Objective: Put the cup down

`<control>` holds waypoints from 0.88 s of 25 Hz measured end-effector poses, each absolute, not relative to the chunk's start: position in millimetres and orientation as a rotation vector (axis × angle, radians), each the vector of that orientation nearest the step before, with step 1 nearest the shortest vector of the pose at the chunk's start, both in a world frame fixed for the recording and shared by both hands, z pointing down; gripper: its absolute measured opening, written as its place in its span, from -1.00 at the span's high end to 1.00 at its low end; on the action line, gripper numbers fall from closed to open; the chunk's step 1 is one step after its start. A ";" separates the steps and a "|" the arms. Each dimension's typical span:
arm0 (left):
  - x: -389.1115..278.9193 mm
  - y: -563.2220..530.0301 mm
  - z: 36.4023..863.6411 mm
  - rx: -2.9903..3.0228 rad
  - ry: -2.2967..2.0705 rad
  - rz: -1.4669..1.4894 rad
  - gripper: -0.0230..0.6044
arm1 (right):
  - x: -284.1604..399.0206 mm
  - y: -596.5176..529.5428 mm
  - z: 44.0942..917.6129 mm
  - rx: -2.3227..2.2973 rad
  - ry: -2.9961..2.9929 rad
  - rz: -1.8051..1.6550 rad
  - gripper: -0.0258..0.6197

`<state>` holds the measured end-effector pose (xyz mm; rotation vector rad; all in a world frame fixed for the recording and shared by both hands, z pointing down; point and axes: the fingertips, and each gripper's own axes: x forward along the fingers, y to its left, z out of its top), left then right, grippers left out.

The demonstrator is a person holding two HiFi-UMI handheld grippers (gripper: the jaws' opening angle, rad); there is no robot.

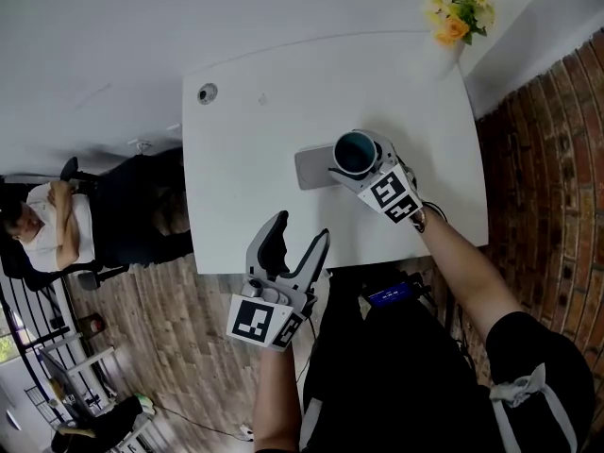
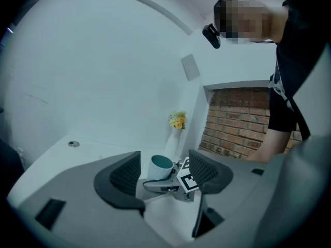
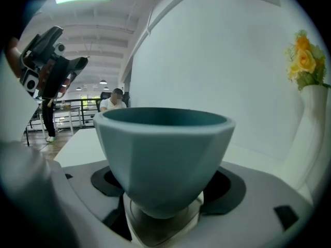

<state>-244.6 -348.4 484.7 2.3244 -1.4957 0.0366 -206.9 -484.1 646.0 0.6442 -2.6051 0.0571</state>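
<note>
A teal cup [image 1: 356,151] stands upright between the jaws of my right gripper [image 1: 352,166], which is shut on it over the middle of the white table [image 1: 255,140]. In the right gripper view the cup [image 3: 163,149] fills the frame, held low on its body by the gripper [image 3: 163,192]. A flat grey pad [image 1: 312,168] lies on the table just left of the cup; whether the cup touches it I cannot tell. My left gripper [image 1: 300,232] is open and holds nothing at the table's front edge. From the left gripper [image 2: 164,163] view the cup [image 2: 161,166] shows beyond the jaws.
A white vase of yellow flowers [image 1: 456,8] stands at the table's far right corner. A round cable hole [image 1: 207,93] sits near the far left corner. A brick wall [image 1: 557,206] runs along the right. A person [image 1: 47,220] sits to the left of the table.
</note>
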 end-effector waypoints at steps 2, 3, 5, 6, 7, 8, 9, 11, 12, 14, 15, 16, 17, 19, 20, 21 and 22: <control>-244.2 -346.9 483.8 2.327 -1.495 0.036 -0.02 | -205.4 -483.0 647.5 0.636 -2.589 0.059 -0.34; -244.1 -346.0 483.4 2.328 -1.496 0.036 -0.02 | -203.9 -481.8 648.8 0.631 -2.579 0.060 -0.34; -243.9 -343.7 482.5 2.329 -1.496 0.034 -0.02 | -199.4 -478.9 651.6 0.633 -2.560 0.058 -0.34; -243.6 -342.7 482.1 2.329 -1.496 0.033 -0.02 | -196.6 -477.5 652.7 0.637 -2.552 0.055 -0.34; -243.0 -341.7 481.7 2.330 -1.495 0.032 -0.02 | -193.7 -476.3 653.6 0.641 -2.545 0.052 -0.34; -242.2 -340.7 481.3 2.332 -1.493 0.032 -0.02 | -190.6 -475.1 654.3 0.646 -2.539 0.053 -0.34; -241.5 -339.8 480.8 2.334 -1.491 0.031 -0.02 | -187.5 -473.8 654.8 0.651 -2.534 0.056 -0.34; -240.7 -338.7 479.6 2.338 -1.489 0.028 -0.02 | -181.4 -471.2 655.4 0.661 -2.527 0.064 -0.34; -240.7 -338.3 478.9 2.340 -1.488 0.027 -0.02 | -178.5 -469.8 655.6 0.666 -2.523 0.070 -0.34; -241.0 -337.2 477.8 2.343 -1.486 0.027 -0.02 | -171.8 -466.2 656.0 0.682 -2.517 0.088 -0.34; -240.9 -336.3 477.6 2.345 -1.486 0.028 -0.02 | -167.5 -463.9 656.2 0.694 -2.515 0.101 -0.34; -240.9 -335.1 477.6 2.347 -1.485 0.029 -0.02 | -162.4 -461.3 656.2 0.708 -2.513 0.115 -0.34; -241.2 -333.9 477.7 2.347 -1.485 0.031 -0.02 | -156.6 -458.7 656.0 0.726 -2.511 0.131 -0.34; -242.9 -331.1 477.8 2.347 -1.489 0.031 -0.02 | -143.5 -453.9 654.7 0.767 -2.507 0.161 -0.34; -244.1 -329.6 477.9 2.345 -1.492 0.030 -0.02 | -136.2 -451.7 653.9 0.790 -2.507 0.176 -0.34; -245.3 -327.8 478.2 2.344 -1.494 0.029 -0.02 | -128.6 -449.4 653.1 0.814 -2.507 0.194 -0.34; -246.6 -326.0 478.8 2.342 -1.497 0.028 -0.02 | -120.8 -446.7 651.9 0.838 -2.507 0.219 -0.34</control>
